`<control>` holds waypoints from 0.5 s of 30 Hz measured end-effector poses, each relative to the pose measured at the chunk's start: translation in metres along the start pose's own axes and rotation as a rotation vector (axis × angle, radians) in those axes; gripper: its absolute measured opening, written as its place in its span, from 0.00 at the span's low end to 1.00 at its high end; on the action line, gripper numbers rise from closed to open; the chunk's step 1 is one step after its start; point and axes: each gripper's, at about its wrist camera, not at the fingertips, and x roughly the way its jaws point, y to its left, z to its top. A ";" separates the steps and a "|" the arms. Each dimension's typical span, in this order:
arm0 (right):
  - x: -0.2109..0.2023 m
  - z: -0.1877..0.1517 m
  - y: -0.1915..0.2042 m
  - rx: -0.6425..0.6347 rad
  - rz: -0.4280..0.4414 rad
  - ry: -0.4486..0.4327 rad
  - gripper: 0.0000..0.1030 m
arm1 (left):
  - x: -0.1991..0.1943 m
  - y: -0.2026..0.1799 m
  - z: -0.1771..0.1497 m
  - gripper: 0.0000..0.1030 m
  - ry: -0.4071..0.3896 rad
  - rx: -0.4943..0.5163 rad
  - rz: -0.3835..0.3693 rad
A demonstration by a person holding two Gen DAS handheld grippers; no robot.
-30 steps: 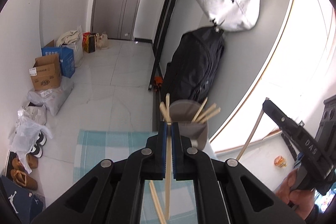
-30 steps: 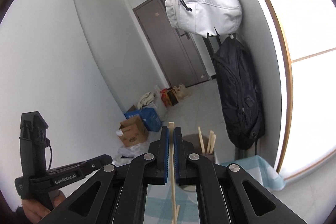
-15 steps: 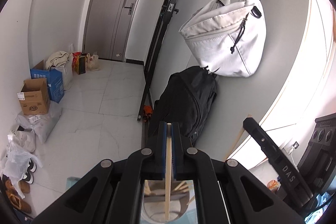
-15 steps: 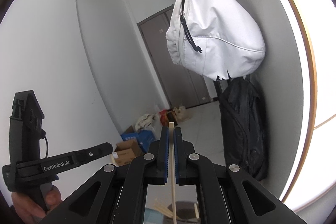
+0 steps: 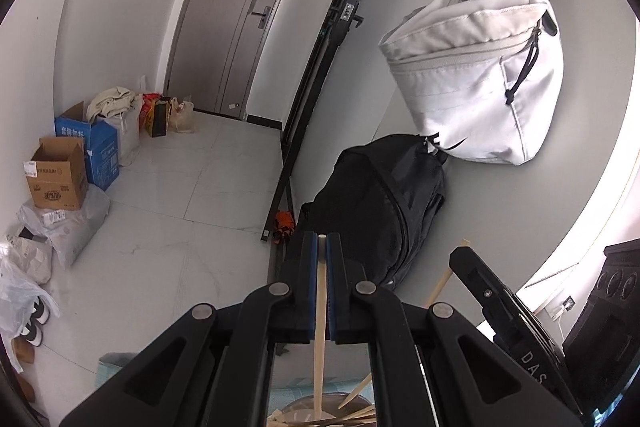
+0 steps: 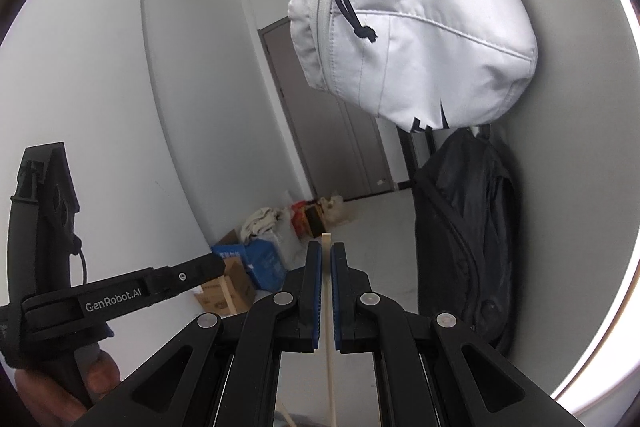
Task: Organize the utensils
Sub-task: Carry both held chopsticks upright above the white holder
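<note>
A chopstick (image 5: 320, 307) is pinched by the left gripper (image 5: 322, 247), another chopstick (image 6: 327, 287) by the right gripper (image 6: 326, 251). Both have been lifted from the cup (image 5: 304, 413), now low in view. Sorting seems begun.

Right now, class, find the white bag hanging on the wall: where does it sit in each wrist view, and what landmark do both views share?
Left wrist: the white bag hangs upper right, above the black backpack.
Right wrist: the white bag fills the top centre, backpack below right.
Shared landmark: the grey door at the hallway's end.
</note>
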 end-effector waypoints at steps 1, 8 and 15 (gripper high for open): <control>0.002 -0.002 -0.002 0.004 -0.001 0.005 0.03 | 0.001 0.001 -0.003 0.00 -0.007 0.002 0.008; 0.007 -0.017 -0.001 -0.021 0.019 0.029 0.03 | -0.002 -0.002 -0.014 0.00 -0.054 0.039 -0.028; -0.002 -0.029 0.006 -0.073 0.039 0.051 0.03 | -0.010 -0.008 -0.019 0.00 -0.053 0.085 -0.080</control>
